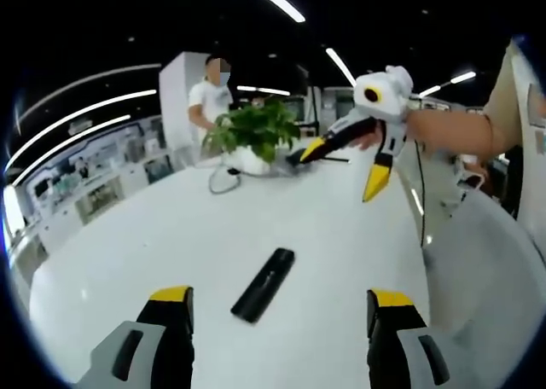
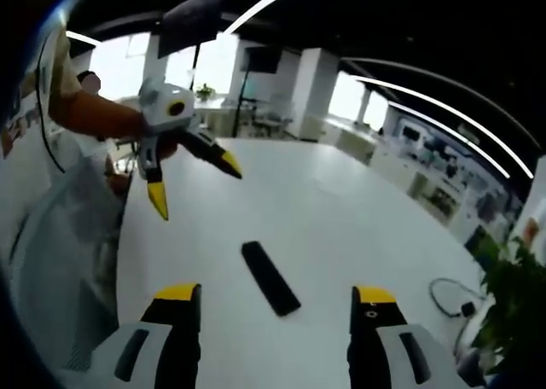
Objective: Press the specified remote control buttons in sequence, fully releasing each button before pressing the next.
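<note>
A black remote control lies flat on the white table, its long side running diagonally. My left gripper hovers above the table, open, with the remote just ahead between its yellow-tipped jaws and apart from both. The right gripper hangs in the air beyond the remote, open, held by a hand. In the right gripper view the remote again sits between the jaws of my open right gripper. The left gripper is raised at the upper left, open.
A potted green plant and a loose cable sit at the far side of the table; the plant and cable appear at the right edge. A person stands behind the table. The table's rounded edge curves at left.
</note>
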Action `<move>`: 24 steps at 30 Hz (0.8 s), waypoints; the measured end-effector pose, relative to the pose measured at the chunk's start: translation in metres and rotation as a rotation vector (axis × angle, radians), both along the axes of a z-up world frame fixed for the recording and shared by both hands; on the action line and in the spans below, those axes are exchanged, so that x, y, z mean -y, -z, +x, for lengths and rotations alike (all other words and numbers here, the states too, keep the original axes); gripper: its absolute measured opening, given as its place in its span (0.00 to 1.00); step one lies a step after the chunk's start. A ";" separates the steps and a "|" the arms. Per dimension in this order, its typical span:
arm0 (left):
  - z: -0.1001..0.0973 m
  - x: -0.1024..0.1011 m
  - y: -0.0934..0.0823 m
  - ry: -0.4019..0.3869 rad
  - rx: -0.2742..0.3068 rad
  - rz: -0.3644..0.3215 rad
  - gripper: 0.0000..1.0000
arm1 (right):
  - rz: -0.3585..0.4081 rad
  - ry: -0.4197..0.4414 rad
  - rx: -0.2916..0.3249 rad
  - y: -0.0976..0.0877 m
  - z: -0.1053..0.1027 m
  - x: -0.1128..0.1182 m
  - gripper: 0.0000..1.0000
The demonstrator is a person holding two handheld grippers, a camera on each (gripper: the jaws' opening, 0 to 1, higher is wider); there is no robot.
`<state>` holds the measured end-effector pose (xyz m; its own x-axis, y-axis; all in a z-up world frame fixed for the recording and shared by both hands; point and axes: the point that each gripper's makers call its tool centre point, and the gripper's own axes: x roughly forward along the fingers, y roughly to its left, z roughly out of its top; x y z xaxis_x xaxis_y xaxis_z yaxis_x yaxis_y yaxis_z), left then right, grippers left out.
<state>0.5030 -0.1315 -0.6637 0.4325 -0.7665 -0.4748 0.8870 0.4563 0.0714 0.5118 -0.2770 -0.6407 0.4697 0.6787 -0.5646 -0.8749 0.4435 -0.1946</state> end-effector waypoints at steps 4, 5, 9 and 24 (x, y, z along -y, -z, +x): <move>0.005 -0.001 0.003 -0.003 -0.005 0.006 0.86 | -0.007 -0.007 -0.006 0.003 0.005 -0.002 0.69; 0.006 -0.001 0.003 -0.003 -0.006 0.005 0.86 | -0.007 -0.008 -0.007 0.004 0.005 -0.002 0.69; 0.010 -0.001 0.002 -0.003 -0.005 0.005 0.86 | -0.009 -0.008 -0.013 0.006 0.011 -0.002 0.68; 0.026 0.008 0.005 0.004 0.000 0.025 0.86 | -0.013 -0.012 -0.030 0.014 0.028 -0.005 0.67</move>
<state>0.5291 -0.1395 -0.6686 0.4297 -0.7559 -0.4939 0.8887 0.4508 0.0832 0.5393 -0.2723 -0.6549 0.4438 0.6769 -0.5872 -0.8859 0.4302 -0.1736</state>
